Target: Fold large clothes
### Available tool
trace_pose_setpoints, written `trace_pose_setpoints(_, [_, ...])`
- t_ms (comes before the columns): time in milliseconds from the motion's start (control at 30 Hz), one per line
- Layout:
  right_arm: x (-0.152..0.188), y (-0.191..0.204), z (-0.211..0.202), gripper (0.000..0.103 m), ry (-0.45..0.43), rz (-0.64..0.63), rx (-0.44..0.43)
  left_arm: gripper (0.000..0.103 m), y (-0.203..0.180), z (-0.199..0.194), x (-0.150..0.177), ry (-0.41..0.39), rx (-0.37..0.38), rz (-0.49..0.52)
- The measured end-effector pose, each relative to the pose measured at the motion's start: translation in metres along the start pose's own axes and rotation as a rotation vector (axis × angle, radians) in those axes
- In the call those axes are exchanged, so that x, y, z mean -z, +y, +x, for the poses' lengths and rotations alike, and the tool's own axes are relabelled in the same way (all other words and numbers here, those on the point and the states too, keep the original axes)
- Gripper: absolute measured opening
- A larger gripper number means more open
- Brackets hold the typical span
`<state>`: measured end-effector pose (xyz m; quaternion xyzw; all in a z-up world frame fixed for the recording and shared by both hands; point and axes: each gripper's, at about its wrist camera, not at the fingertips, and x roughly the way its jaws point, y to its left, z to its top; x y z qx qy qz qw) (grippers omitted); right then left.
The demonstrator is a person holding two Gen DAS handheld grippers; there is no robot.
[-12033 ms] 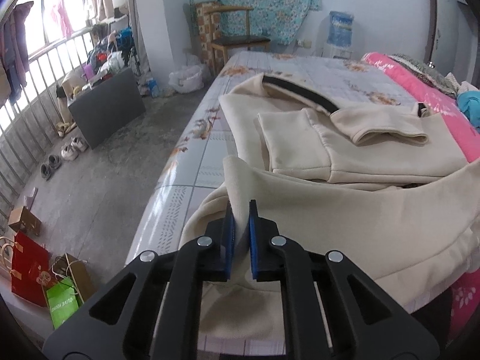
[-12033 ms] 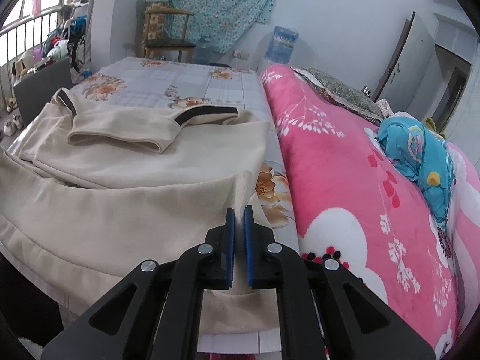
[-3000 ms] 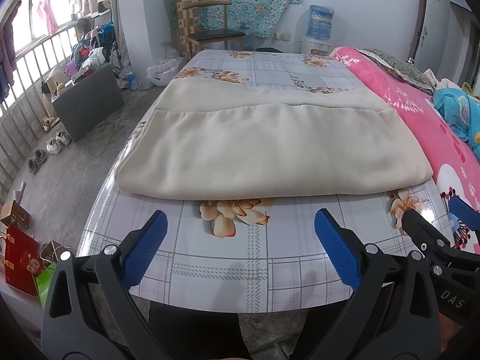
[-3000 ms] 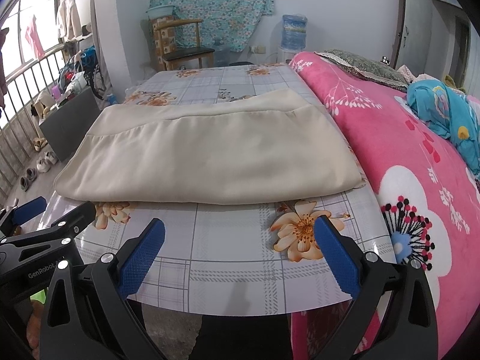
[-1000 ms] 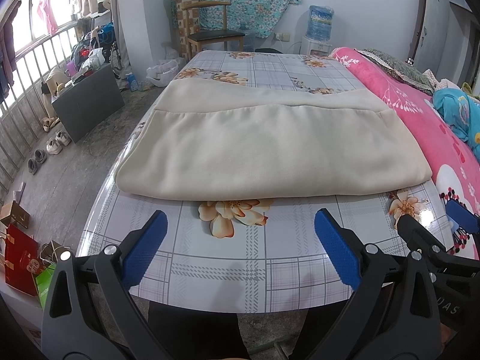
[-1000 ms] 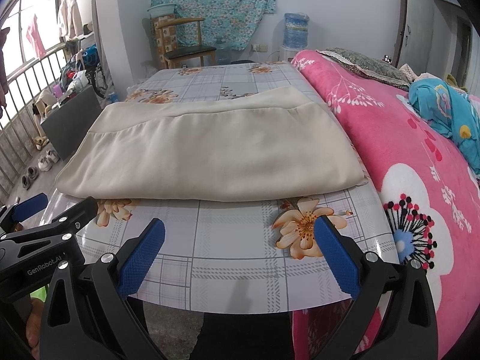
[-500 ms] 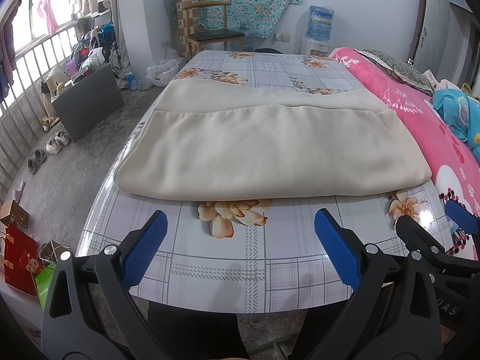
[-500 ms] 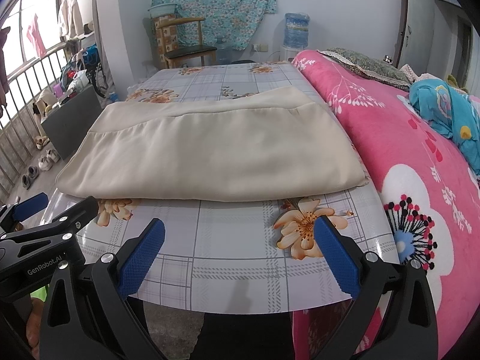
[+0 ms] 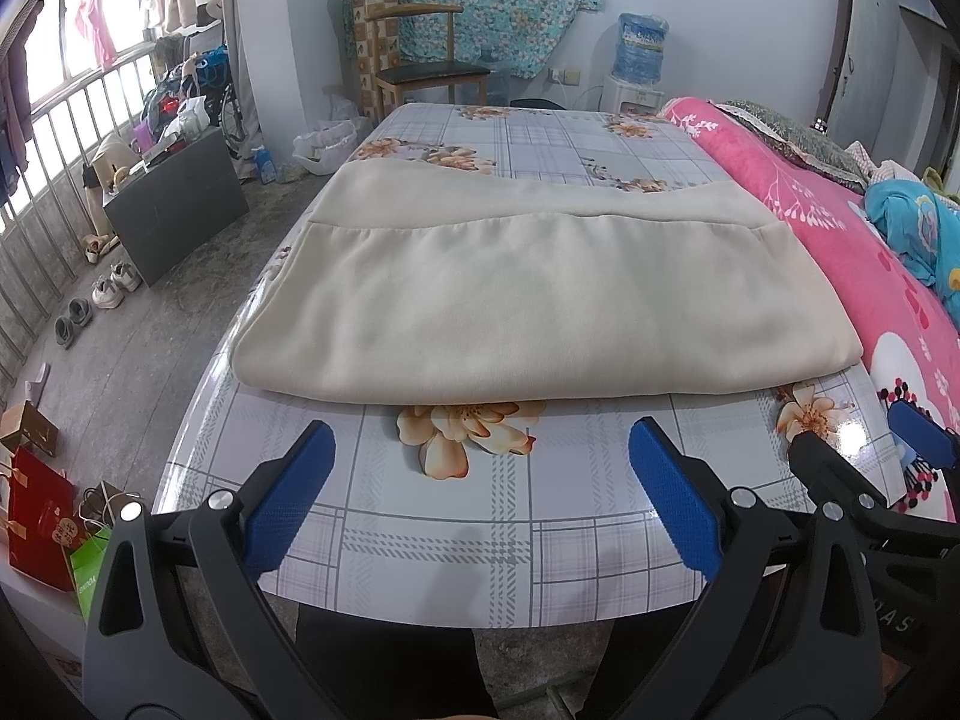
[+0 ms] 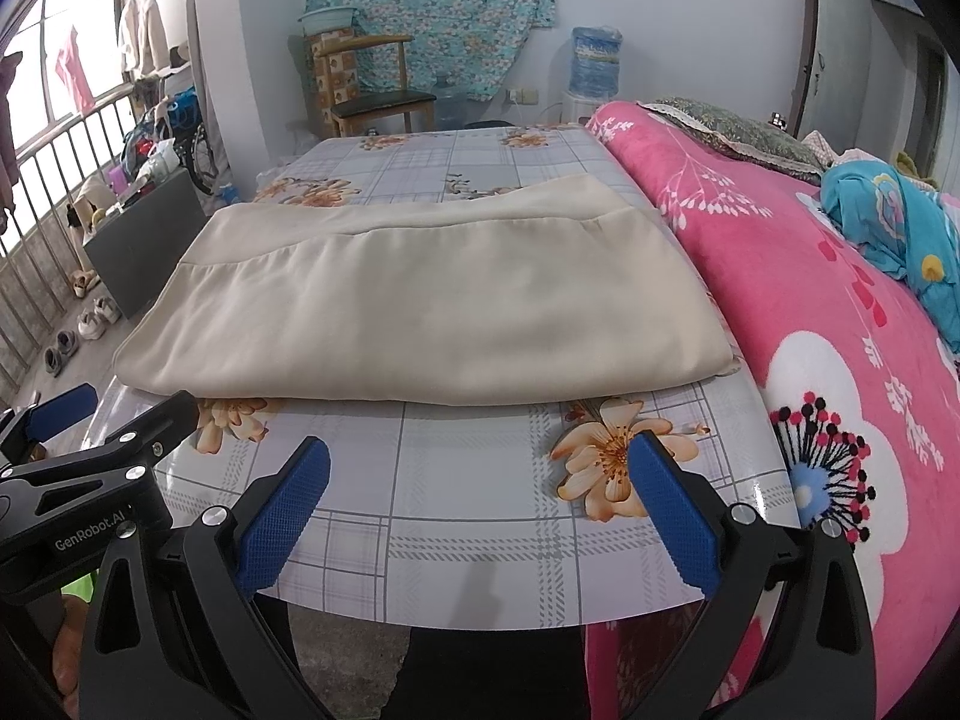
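Lying folded on the worktop (image 9: pixel 480 540), the soft, thick garment (image 9: pixel 540 312) looks best gripped at its near corners; left claw (image 9: pixel 480 504) and right claw (image 10: pixel 480 510) hover wide, empty.

Both wrist views low at table (image 9: pixel 456 516) edge, facing seemingly the same folded garment (image 10: pixel 420 312).
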<state>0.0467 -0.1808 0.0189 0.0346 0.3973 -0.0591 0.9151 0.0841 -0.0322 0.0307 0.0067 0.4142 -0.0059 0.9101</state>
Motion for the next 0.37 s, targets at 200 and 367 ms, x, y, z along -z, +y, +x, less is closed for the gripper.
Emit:
trace_pose_setpoints(200, [0.0001, 0.0008, -0.0001, 0.097, 0.0, 0.0, 0.0, 0.095, 0.0001, 0.0001, 0.0001, 0.002, 0.002, -0.002])
trace_pose_setpoints(367, [0.0001, 0.0008, -0.0001, 0.097, 0.001, -0.001, -0.001, 0.095, -0.0014, 0.0001, 0.0003, 0.002, 0.003, -0.004])
